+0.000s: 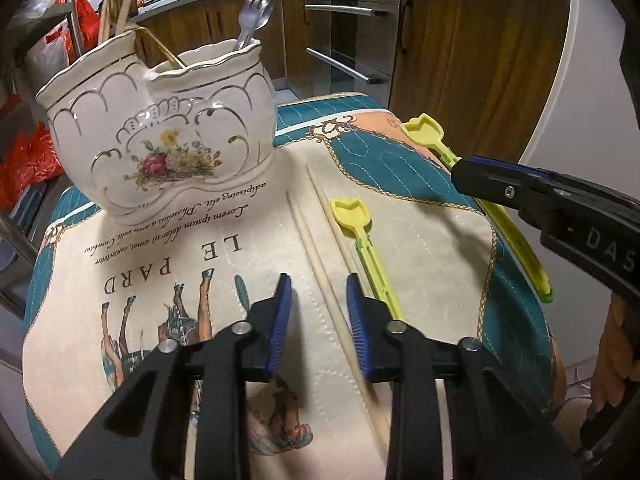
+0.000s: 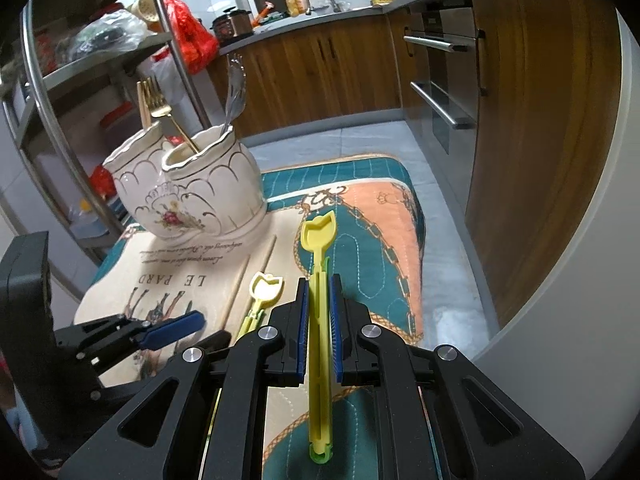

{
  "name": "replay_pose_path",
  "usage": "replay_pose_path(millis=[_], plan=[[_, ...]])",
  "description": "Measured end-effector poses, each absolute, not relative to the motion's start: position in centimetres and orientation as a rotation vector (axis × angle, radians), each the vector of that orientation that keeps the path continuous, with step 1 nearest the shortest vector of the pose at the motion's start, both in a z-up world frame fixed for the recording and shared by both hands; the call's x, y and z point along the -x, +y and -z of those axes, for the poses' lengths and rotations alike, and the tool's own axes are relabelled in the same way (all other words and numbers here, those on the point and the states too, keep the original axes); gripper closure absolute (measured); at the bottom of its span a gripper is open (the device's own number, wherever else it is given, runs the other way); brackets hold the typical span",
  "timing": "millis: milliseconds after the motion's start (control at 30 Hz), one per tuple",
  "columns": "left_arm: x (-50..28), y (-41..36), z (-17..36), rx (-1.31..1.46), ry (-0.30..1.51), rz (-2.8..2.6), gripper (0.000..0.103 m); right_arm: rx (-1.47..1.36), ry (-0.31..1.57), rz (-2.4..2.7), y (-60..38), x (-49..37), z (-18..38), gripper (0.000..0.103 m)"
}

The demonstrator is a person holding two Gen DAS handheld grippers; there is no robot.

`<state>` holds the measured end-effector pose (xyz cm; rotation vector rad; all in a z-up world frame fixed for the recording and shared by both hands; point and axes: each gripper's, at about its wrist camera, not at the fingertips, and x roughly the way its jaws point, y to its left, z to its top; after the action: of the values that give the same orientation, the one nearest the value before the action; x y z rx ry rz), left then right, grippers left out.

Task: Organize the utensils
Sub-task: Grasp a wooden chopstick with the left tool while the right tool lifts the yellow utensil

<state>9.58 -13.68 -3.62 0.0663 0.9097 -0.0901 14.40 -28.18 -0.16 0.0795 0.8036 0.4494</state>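
A white flowered ceramic holder (image 1: 160, 132) (image 2: 200, 196) with two compartments stands at the back left of a printed mat (image 1: 400, 168) (image 2: 360, 200). A silver fork (image 2: 234, 92) and a gold fork (image 2: 158, 100) stand in it. Two wooden chopsticks (image 1: 304, 236) lie on the mat. My left gripper (image 1: 318, 284) (image 2: 204, 330) hangs low over them, open, with one chopstick between its fingers, nearer the right one. A yellow tulip-headed plastic utensil (image 1: 352, 216) (image 2: 264, 286) lies beside them. My right gripper (image 2: 319, 280) (image 1: 460, 176) is shut on a second such yellow utensil (image 2: 318, 232) (image 1: 424, 128), above the mat.
A metal rack (image 2: 52, 80) with red bags stands left of the mat. Wooden cabinets (image 2: 320, 68) and oven handles (image 2: 436, 44) run along the back and right. Grey floor tiles (image 2: 452, 264) border the mat's right edge. A hand (image 1: 612, 348) holds the right gripper.
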Motion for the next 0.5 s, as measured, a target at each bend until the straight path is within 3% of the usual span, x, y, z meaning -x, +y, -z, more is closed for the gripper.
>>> replay_pose_path(millis=[33,133,500], plan=[[-9.7,-13.7,3.6,-0.071,0.912,0.093,0.091,-0.078,0.803,-0.449,-28.2,-14.4,0.1,0.092],[-9.7,-13.5,3.4,-0.089,0.920,0.113,0.096,-0.077,0.801,-0.451,-28.3,-14.4,0.1,0.092],[-7.3,-7.9,2.0,-0.071,0.845,0.185,0.097,-0.053,0.750,-0.483,-27.6,-13.7,-0.4,0.092]])
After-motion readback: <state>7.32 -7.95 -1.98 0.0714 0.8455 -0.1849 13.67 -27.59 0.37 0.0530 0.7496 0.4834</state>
